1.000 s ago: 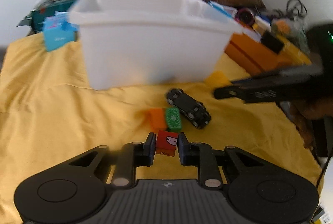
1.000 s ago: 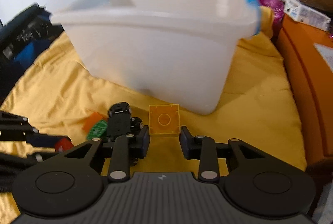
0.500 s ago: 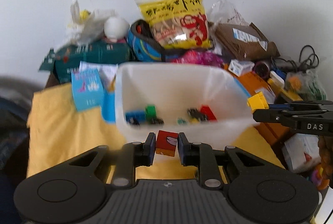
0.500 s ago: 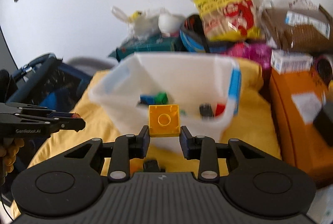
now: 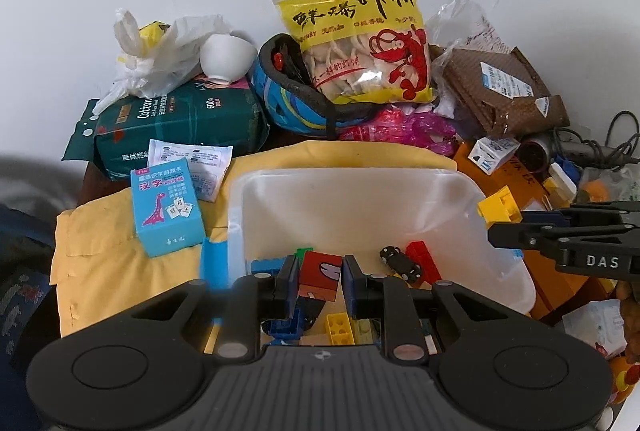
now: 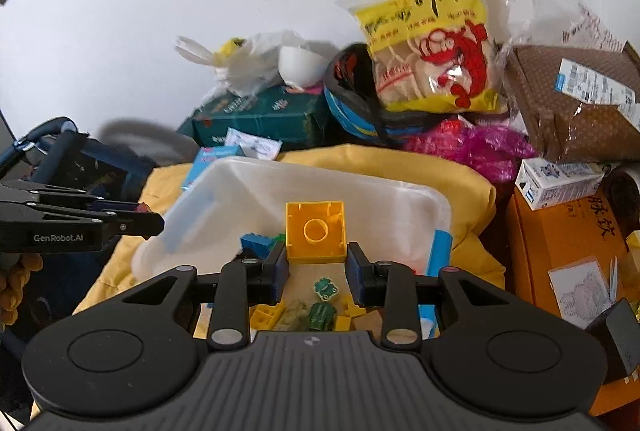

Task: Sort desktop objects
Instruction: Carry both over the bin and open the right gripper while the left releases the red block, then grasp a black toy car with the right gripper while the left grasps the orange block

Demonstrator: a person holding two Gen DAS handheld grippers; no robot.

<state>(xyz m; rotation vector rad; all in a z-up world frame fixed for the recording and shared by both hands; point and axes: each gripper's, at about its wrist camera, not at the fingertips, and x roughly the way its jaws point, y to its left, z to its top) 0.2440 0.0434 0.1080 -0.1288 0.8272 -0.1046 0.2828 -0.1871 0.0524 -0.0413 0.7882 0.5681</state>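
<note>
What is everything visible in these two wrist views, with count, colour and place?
red block: 1, red with a picture face, between the left gripper's fingers, above the bin
yellow brick: 1, yellow, hollow side showing, between the right gripper's fingers, above the bin
bin: 1, translucent white, on the yellow cloth, holding small toys
toy car: 1, black, inside the bin
red brick: 1, red, inside the bin beside the car
yellow cloth: 1, yellow, under the bin
card box: 1, light blue, on the cloth left of the bin
snack bag: 1, yellow and clear, leaning at the back
orange box: 1, orange, right of the cloth
left gripper: 1, black, shut on the block
right gripper: 1, black, shut on the brick
</note>
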